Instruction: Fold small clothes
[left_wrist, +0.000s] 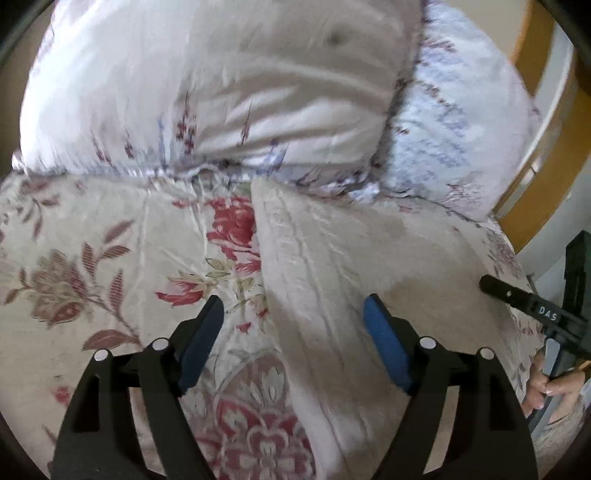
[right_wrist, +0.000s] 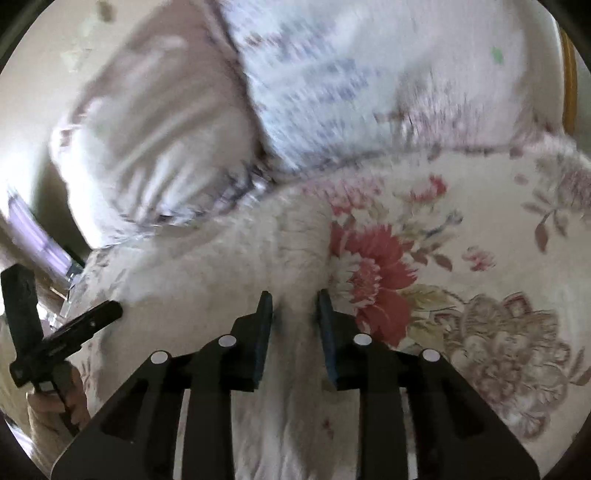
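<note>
**Pale garment flat on floral bedspread; left claw spread, right claw narrow**

The item under handling is a small off-white crinkled cloth garment (left_wrist: 332, 258), lying flat on a cream bedspread printed with red and mauve flowers (left_wrist: 110, 251). In the left wrist view its long folded edge runs from the far side of the bedspread, just below the pillows, down toward the near side, with a red flower showing directly to its left. In the right wrist view the same garment (right_wrist: 258, 251) runs from beneath the claw up to the pillows, its right border meeting a large red bloom.

The left gripper (left_wrist: 293, 314) stands above the garment's left border with its blue-padded fingers (left_wrist: 384, 339) spread wide. One finger is over the floral spread, the other over the pale cloth. Nothing is pinched between them.

The right gripper (right_wrist: 295, 306) has its jaws drawn near together, with a narrow gap remaining. Pale cloth shows in that gap. Blur prevents confirming whether the pads press it.

Along the far edge of the bedspread rest two pillows: a white satin pillow with faint floral sprigs (left_wrist: 221, 92) and, at its right, a white pillow with blue and purple print (left_wrist: 461, 140). They touch one another. A yellow wooden bed frame (left_wrist: 546, 155) appears behind the far right corner.

A person's hand (left_wrist: 546, 387) grips the handle of the right tool at the right margin of the left wrist view.
</note>
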